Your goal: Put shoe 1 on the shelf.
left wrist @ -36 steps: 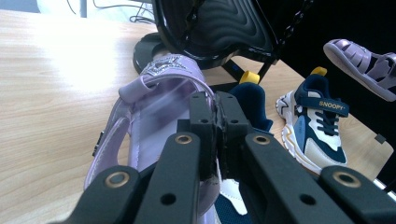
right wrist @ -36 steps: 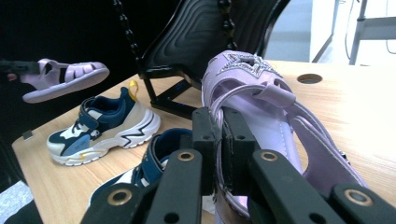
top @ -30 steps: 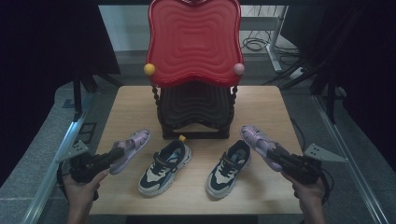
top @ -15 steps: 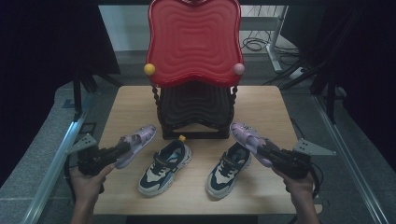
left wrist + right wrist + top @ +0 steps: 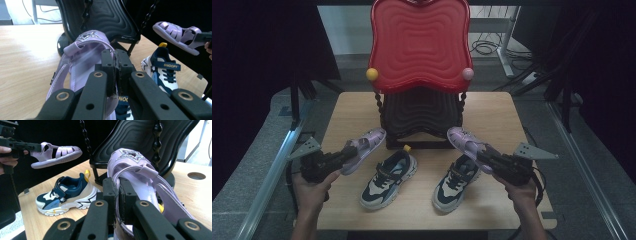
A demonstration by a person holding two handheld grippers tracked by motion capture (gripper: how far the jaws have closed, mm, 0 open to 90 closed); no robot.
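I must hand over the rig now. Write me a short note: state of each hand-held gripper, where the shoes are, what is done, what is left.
Left hand-held gripper: shut on the left purple sandal, held above the table.
Right hand-held gripper: shut on the right purple sandal, also lifted.
Both sandals point toward the black shelf under the red tray.
The two sneakers stand on the table in front.
Done: both sandals picked up.
Left: probably set the sandals down at the shelf; the sneakers are untouched.

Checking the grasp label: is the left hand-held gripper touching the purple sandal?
Touching. In the left gripper view, the left hand-held gripper has its jaws closed on the heel edge of the purple sandal.
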